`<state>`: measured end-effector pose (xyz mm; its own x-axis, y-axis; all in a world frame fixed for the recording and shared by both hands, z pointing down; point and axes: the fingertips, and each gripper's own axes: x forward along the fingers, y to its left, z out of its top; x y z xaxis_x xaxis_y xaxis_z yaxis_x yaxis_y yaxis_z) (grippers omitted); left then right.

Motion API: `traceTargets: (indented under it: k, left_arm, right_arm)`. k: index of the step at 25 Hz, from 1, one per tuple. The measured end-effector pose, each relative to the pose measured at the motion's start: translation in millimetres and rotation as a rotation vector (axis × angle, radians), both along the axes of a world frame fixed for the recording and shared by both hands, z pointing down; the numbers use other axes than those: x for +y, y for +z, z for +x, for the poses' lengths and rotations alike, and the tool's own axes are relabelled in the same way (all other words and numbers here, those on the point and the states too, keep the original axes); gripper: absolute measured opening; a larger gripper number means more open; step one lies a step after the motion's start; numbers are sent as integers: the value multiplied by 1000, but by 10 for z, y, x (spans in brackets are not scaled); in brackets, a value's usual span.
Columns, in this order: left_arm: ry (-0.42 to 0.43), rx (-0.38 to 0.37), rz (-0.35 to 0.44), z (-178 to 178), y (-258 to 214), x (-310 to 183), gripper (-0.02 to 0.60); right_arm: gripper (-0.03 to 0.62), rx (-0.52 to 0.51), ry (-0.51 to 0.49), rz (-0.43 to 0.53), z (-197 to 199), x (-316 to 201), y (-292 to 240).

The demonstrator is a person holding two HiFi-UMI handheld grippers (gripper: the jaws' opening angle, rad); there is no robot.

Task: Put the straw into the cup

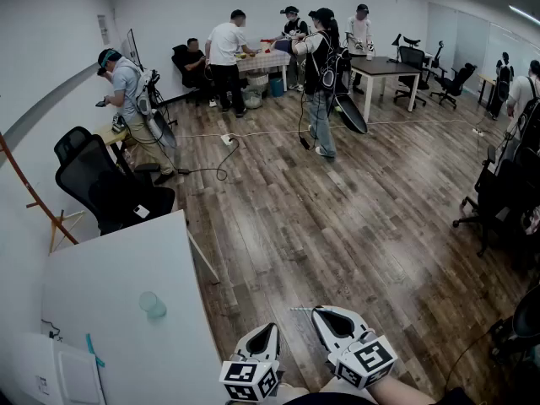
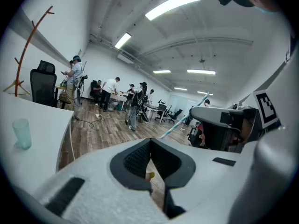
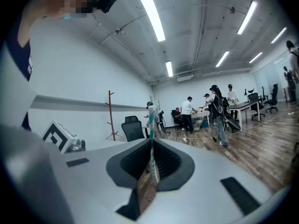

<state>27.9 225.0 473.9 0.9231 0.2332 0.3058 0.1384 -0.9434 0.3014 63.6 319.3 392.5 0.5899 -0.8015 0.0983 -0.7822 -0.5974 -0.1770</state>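
Cool, even light fills the room from long ceiling tubes (image 3: 152, 15) high above and ahead of the right claw (image 3: 152, 139). They burn out to plain white in both gripper views. The wooden floor (image 1: 337, 218) beyond the claws carries a pale sheen, and shadows on it are faint. Both gripper views bow hard toward the rim, inside black corners. Close to each lens the grey bodies of the right claw and the left claw (image 2: 150, 139) are soft, as is the straw (image 3: 151, 118) nipped in the right claw. The head view is sharper, darkening to the right of the claws.
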Motion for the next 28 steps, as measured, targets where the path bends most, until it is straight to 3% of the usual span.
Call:
traceTargets:
  k: [6,12,28]
  left_arm:
    - [-2,25,13,-39,-136,57,18]
    - [-18,22,13,-188,-157,-57,18]
    - [-8,17,8,-609,-76,-466,18]
  right_arm:
    - [40,1,-12,14,-41,72,-55]
    - [40,11,-58,8,-186,-136,-24]
    - [40,-9,-60,49,-663,-604,0]
